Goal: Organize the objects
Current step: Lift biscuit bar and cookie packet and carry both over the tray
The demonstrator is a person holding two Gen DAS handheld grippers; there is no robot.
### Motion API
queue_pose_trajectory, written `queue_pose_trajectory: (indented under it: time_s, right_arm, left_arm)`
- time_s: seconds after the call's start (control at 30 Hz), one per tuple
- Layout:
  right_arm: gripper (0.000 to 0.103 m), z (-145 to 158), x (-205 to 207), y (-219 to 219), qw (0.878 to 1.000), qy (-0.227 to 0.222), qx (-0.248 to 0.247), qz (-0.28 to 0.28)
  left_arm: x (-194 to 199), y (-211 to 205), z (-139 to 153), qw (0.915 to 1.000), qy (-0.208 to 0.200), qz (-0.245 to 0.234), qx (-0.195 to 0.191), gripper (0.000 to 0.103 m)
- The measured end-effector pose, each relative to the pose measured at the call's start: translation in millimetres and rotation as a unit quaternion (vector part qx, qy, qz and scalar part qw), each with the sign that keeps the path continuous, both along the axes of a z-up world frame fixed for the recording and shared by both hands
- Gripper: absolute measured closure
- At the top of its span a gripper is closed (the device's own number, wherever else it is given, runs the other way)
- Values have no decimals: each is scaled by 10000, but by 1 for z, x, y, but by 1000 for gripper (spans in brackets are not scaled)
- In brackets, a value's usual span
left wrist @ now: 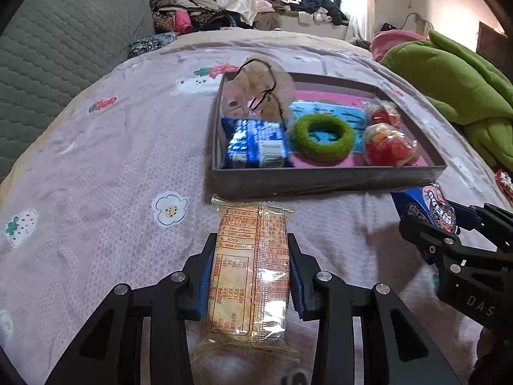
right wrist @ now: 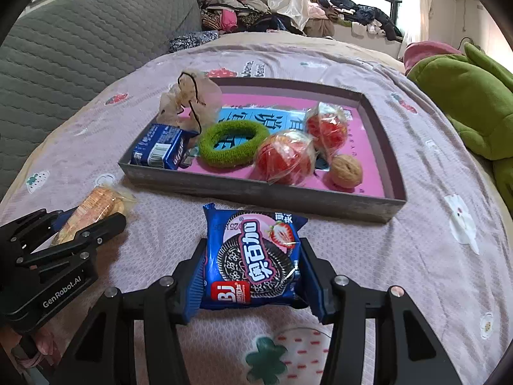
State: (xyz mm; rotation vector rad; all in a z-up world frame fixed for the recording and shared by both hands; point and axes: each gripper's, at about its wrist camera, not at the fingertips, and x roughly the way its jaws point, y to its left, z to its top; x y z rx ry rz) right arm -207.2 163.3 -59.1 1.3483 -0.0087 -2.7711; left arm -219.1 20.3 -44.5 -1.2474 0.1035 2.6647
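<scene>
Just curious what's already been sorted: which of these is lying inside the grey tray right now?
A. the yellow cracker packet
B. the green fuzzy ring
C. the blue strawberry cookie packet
B: the green fuzzy ring lies in the grey tray; both packets are outside it, held between jaws.

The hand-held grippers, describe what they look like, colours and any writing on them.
Both are matte black, built of angular linkage bars joined by round silver pins. The left hand-held gripper and the right hand-held gripper each carry blue ribbed pads on the inner faces of their fingers. From the other's camera, white lettering shows: "GenRobot.AI" on the left body, "DAS" on the right. No cables or sleeves show.
</scene>
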Motion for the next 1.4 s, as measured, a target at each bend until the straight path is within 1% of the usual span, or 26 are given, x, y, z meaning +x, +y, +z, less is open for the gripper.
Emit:
queue_pose_trajectory:
  time_s: [0.3,0.37,0.57,0.67,0.83,0.97,1.2,1.4]
  right_arm:
    - [50,24,17,20,9997,209,-15,-97]
    - [50,28,19,24,9996,255,-8,-132]
    - [50,41,22,40,9987,449,57,-232]
    - [50,47,21,47,9982,532,-9,-283]
    - [50,57,17,57,9969,696,-27,-353]
    - [50,64,14,61,9958,836,30,-378]
    - [50,74,3,68,9942,991,36,-408]
    - [50,82,-7,72,9929,1119,104,-397]
  left_arm:
    - [12,22,29,9996,259,-115,63,63]
    - [14,28,34,9993,342,-133,18,63]
    - [15,41,48,9987,475,-144,90,63]
    - [13,47,54,9986,514,-92,125,63]
    - [7,56,65,9980,586,-162,151,63]
    - [0,61,72,9975,646,-187,212,63]
    - [-15,70,80,9965,799,-228,49,63]
    - [-31,71,86,9963,831,-214,111,63]
